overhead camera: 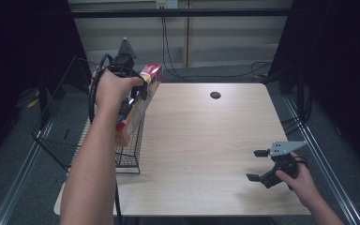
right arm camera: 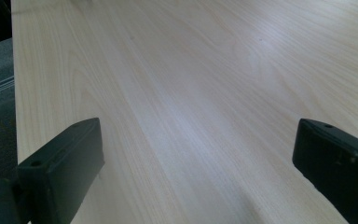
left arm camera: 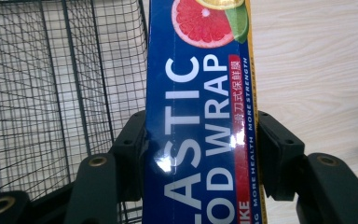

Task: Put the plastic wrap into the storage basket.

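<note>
- The black wire mesh basket [overhead camera: 75, 136] stands at the left edge of the light wooden table [overhead camera: 201, 140].
- The left gripper [overhead camera: 138, 89] is clamped on the long blue plastic wrap box [left arm camera: 200, 116], held tilted over the basket's right wall.
- The right gripper [overhead camera: 258, 165] rests near the table's right edge, jaws wide apart and holding nothing.

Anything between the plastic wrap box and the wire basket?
Nothing visible. The left gripper holds the plastic wrap box tilted at the wire basket wall's top edge; basket interior looks open.
</note>
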`<state>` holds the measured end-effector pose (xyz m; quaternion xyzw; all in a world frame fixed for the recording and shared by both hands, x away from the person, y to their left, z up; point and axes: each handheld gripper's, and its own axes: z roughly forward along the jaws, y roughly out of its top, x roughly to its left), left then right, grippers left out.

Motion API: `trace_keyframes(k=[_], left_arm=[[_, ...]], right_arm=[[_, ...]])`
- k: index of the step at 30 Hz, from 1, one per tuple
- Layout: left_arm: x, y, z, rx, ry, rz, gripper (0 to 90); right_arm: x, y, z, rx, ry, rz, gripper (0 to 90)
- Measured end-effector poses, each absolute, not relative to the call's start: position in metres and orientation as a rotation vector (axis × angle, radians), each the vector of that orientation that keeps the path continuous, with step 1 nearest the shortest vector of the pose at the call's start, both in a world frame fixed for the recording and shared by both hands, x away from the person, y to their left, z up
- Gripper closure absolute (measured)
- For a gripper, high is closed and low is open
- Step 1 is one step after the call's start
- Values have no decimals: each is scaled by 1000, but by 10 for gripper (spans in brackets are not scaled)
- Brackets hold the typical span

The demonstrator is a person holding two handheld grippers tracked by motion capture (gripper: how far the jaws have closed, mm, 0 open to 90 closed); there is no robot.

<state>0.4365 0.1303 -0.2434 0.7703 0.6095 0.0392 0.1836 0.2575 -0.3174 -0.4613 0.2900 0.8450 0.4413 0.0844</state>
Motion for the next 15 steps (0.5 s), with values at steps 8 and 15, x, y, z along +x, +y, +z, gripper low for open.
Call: trace_keyframes(k=[8,15], left_arm=[[435,141,-241,2164,1741,111,445],[433,150,-239,2151,1756,122,444]], right_arm=[[257,-317,-461,867,2523,1314,17],[257,-318,-461,866,2521,1316,17]])
